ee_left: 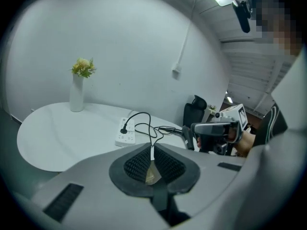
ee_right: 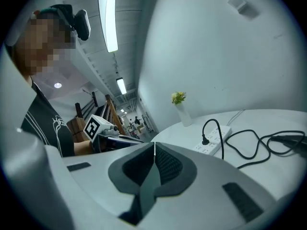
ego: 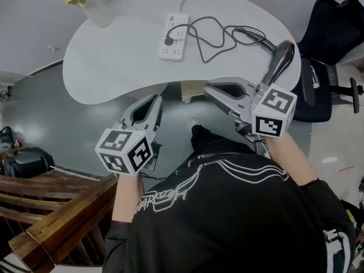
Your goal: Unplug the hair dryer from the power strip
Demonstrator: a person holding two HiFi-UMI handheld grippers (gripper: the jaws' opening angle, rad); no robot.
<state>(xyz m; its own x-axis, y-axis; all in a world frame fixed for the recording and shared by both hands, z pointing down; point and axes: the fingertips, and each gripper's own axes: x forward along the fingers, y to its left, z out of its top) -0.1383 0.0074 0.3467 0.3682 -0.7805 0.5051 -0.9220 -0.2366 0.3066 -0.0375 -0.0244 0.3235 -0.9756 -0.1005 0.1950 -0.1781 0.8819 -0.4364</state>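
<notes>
L to R: white table [ego: 108,67] w/ vase [ego: 96,10]; left tool [ego: 154,99] shut, empty, short of table edge; power strip [ego: 174,37] mid-table, black plug [ego: 168,40] seated in it, so unplugging not yet begun; right tool [ego: 208,89] shut, empty; hair dryer [ego: 280,61] at table's right edge.

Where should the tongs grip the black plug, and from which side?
Probably the plug, on its stubby black body just above the power strip, not the cord. It stands upright on the strip's top face, cord arching off its top, so come level from the near side, then pull up.
</notes>
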